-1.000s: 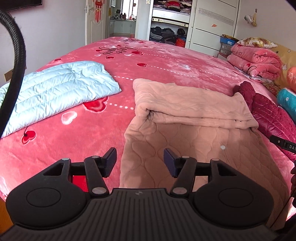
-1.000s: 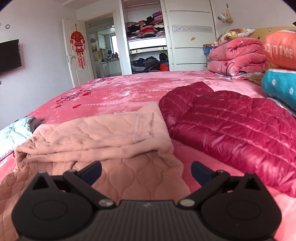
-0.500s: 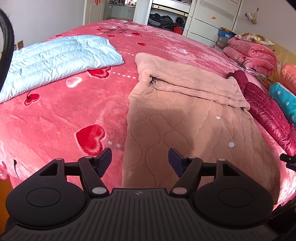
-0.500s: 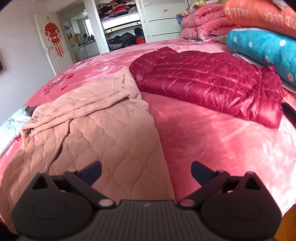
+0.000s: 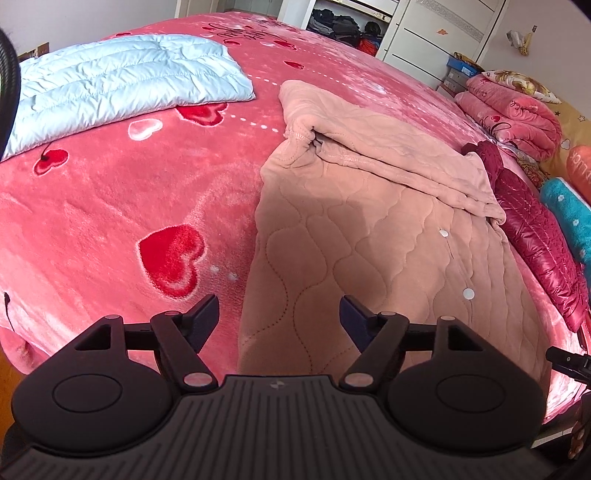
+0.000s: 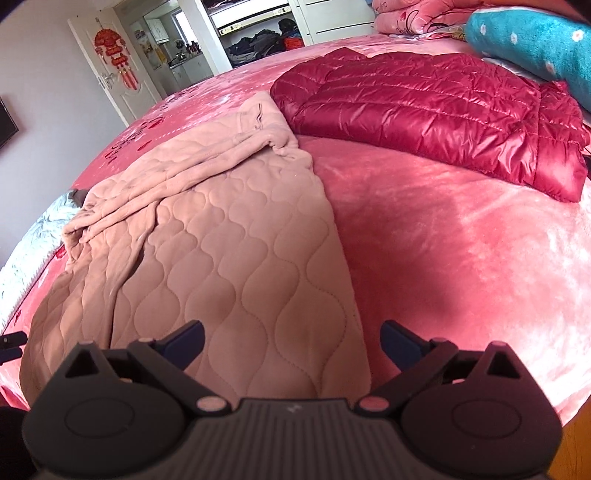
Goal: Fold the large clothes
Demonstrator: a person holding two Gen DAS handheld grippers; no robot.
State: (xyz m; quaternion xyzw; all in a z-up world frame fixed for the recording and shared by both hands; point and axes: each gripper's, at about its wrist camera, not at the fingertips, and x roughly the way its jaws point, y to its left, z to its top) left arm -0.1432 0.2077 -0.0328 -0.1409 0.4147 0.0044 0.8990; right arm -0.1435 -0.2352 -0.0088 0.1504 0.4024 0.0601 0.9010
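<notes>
A large pale pink quilted garment lies flat on the red heart-print bed, its far part folded over on itself. It also shows in the right wrist view. My left gripper is open and empty above the garment's near left edge. My right gripper is open and empty above the garment's near right edge. Neither touches the cloth.
A light blue padded jacket lies at the bed's far left. A dark red down jacket lies to the right of the pink garment. Folded pink blankets and a teal pillow sit at the headboard. A wardrobe stands behind.
Both grippers have pulled back toward the near edge of the bed and risen, so more of the pink garment's near part shows. Both stay open and empty.
</notes>
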